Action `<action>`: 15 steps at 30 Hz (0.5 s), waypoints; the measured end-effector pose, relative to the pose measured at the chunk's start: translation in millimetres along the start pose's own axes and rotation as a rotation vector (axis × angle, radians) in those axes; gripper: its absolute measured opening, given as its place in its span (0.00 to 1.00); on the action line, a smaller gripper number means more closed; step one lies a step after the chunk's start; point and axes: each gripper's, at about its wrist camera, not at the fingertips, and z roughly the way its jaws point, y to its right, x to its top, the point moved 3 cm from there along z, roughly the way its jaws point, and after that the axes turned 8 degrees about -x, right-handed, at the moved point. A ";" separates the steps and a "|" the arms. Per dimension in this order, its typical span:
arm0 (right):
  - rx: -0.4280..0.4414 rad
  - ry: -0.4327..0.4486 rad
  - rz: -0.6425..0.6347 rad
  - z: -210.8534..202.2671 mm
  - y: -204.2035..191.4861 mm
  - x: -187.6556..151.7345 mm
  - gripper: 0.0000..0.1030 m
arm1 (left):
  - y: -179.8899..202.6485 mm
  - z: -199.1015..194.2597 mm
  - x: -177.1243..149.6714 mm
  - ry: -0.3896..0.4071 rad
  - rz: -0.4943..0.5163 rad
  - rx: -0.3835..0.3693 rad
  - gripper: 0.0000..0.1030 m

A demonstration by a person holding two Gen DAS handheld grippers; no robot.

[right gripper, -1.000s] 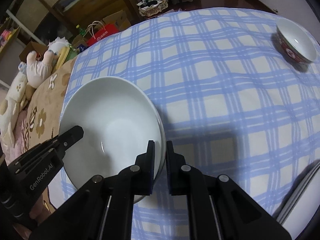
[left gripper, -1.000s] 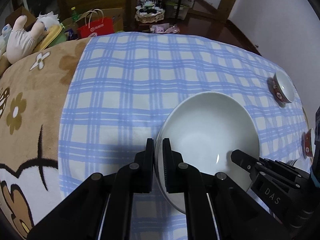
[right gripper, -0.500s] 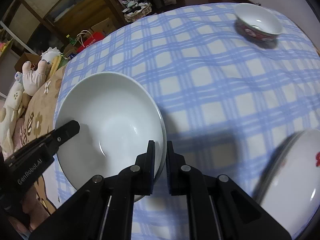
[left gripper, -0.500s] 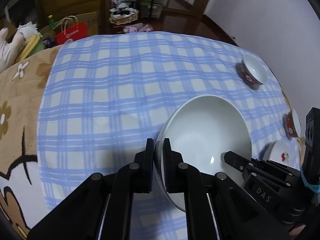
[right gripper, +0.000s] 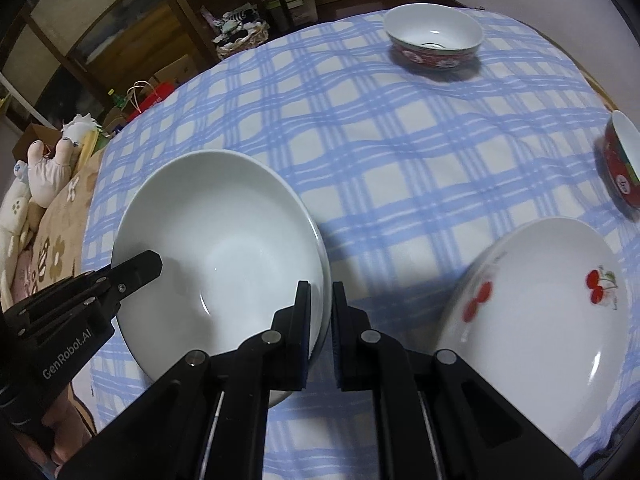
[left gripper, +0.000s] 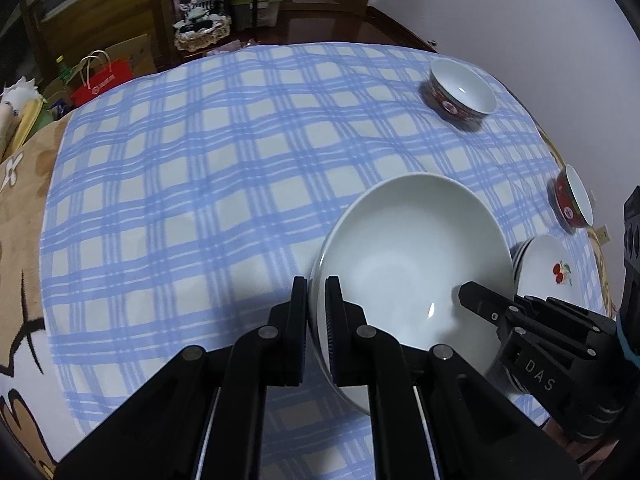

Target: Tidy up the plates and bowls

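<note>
A plain white deep plate (left gripper: pixel 412 256) hangs above the blue checked cloth (left gripper: pixel 200 184), held from two sides. My left gripper (left gripper: pixel 316 284) is shut on its left rim. My right gripper (right gripper: pixel 321 288) is shut on the opposite rim, where a second rim edge shows just beneath. In the right wrist view the same plate (right gripper: pixel 224 240) fills the left half. A stack of cherry-painted plates (right gripper: pixel 540 320) lies on the cloth just right of it, also in the left wrist view (left gripper: pixel 548 268). Two red-sided bowls stand upright, one at the far side (right gripper: pixel 434 38) and one at the right edge (right gripper: pixel 622 160).
A tan flowered blanket (left gripper: pixel 20 216) covers the surface left of the cloth, with a stuffed toy (right gripper: pixel 52 168) at its far end. A red paper bag (left gripper: pixel 100 80) and a woven basket (left gripper: pixel 202 32) sit on the floor beyond. A pale wall (left gripper: pixel 520 20) runs along the right.
Both grippers have carried the white plate to the right across the cloth. The cherry plate stack and the second red bowl have come into view on the right.
</note>
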 end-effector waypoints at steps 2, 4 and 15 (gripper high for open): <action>-0.001 -0.001 0.009 -1.2 5.2 -1.3 0.10 | 1.8 3.2 -0.9 -0.016 -0.008 -0.022 0.08; -0.006 -0.002 0.011 -2.6 9.9 -2.3 0.10 | 2.8 5.9 -1.9 -0.028 -0.013 -0.040 0.08; -0.044 0.012 -0.001 -10.4 26.8 -12.8 0.10 | 22.9 13.6 -6.7 -0.056 0.025 -0.069 0.08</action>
